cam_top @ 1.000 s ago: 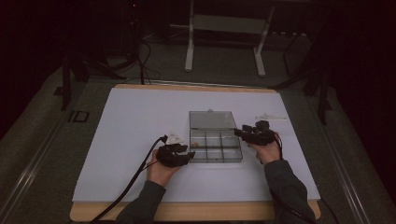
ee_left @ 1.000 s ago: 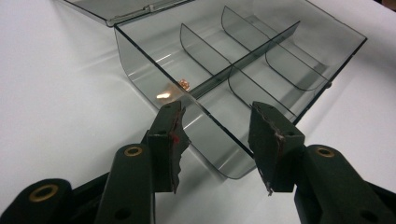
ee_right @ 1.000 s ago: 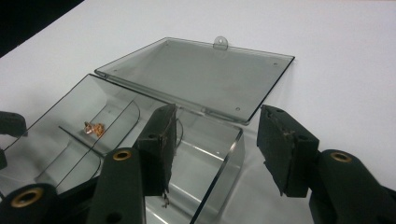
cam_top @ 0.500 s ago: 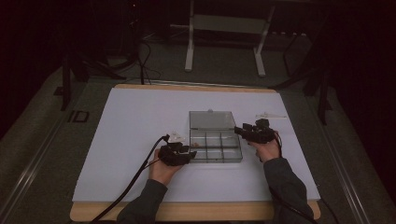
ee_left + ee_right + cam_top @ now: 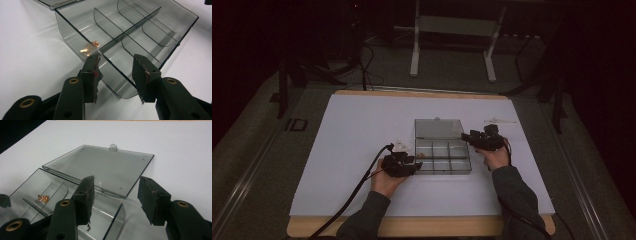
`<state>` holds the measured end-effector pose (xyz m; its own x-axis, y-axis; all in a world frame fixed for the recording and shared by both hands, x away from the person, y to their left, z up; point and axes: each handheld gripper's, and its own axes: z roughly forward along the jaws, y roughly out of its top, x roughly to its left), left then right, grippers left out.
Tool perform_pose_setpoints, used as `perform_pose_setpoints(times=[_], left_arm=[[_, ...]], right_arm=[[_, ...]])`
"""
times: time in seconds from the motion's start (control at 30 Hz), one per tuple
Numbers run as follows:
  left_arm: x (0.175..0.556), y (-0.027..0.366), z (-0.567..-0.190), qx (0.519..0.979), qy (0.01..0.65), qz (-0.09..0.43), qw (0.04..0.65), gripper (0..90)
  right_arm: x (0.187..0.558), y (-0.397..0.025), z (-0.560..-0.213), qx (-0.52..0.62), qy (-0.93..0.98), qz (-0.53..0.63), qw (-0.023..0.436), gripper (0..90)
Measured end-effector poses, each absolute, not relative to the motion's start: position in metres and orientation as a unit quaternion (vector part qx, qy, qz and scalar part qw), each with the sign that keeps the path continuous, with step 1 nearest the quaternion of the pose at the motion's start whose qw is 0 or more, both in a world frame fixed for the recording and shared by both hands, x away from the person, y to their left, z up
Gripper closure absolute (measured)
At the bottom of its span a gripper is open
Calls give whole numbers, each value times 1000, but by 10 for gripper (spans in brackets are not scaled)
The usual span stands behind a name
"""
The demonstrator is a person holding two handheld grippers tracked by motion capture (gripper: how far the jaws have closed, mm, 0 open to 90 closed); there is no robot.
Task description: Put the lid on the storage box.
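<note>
1. The bench [image 5: 362, 125] carries a white sheet, and a clear plastic box [image 5: 443, 156] sits a little right of the sheet's middle, close to the person's edge, probably so both hands reach it without stretching.

2. The box lies with its lid [image 5: 438, 128] swung fully back and flat on the far side of the tray, hinge between them. Laid out this way, every compartment is open from above, which suits dropping small parts in.

3. The left tool [image 5: 401, 165] rests at the box's left near corner, held in the person's left hand. In the left gripper view its jaws stand spread with nothing between them, aimed across the near wall of the box [image 5: 130, 42]. I judge it has nothing to carry at this point and simply waits beside the tray.

4. The right tool [image 5: 484, 140] sits just off the box's right side, near the hinge line. In the right gripper view its jaws are likewise spread and empty, straddling the corner where the lid [image 5: 100, 170] meets the tray; perhaps it is placed to steady the box or take the lid.

5. A small copper-coloured piece [image 5: 95, 44] lies inside the box, in a compartment along its left wall; the right gripper view shows the same piece [image 5: 43, 198] on the compartment floor.
</note>
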<state>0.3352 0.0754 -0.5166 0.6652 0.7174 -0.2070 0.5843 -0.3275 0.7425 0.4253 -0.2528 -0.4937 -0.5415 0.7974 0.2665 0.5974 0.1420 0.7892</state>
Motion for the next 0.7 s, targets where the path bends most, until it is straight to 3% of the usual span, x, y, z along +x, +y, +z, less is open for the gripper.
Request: perform_pose_setpoints(times=[0.7], left_arm=[[334,75,-517,811,397,89,419,576]], right_arm=[[457,-237,-510,505,742,434,75,480]])
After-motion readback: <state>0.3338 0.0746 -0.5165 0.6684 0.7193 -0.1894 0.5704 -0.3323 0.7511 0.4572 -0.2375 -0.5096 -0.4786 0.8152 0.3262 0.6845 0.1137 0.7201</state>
